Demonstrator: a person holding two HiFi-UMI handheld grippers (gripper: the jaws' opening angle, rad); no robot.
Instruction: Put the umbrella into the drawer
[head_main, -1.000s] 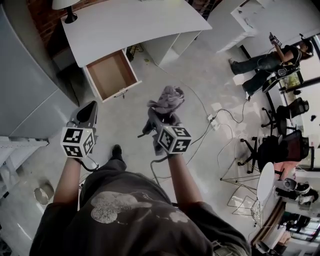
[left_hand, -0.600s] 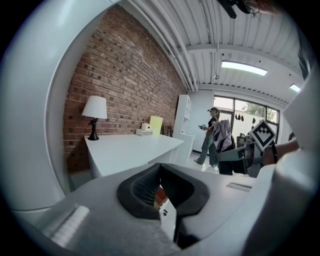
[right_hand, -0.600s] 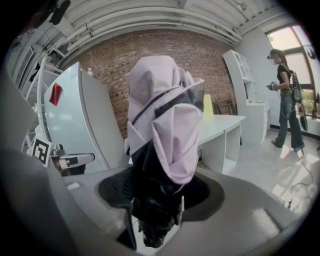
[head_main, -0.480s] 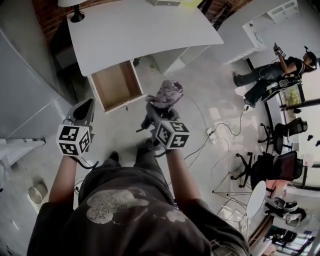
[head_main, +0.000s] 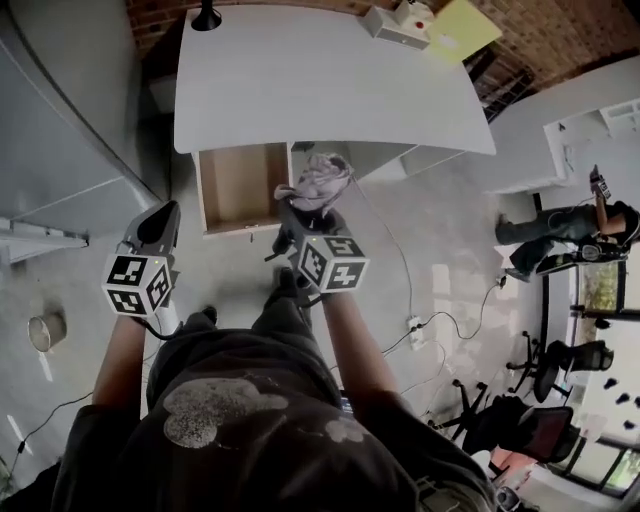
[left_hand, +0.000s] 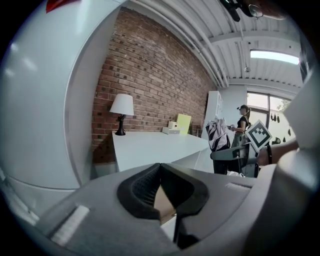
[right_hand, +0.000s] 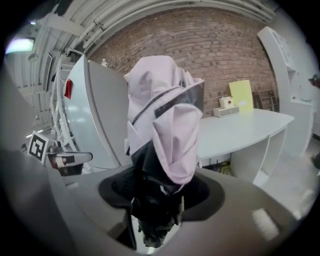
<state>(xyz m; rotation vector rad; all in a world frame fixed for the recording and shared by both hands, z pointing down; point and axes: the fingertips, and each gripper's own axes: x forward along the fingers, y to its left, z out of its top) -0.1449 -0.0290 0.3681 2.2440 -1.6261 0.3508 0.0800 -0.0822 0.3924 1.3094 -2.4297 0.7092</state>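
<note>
Folded pink-and-black umbrella (head_main: 318, 180) — clamped by its dark lower end between the jaws of the right gripper (head_main: 297, 218), in the air just beside the right edge of the open drawer (head_main: 235, 185) under the white desk (head_main: 320, 90) — left gripper (head_main: 160, 228) apart, jaws together, holding nothing.

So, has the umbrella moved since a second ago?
Yes: held in the right gripper, the umbrella now sits at the right edge of the drawer; earlier it hung clear of it.

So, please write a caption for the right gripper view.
Right gripper shut on a folded pink-and-black umbrella; white desk and brick wall behind.
</note>
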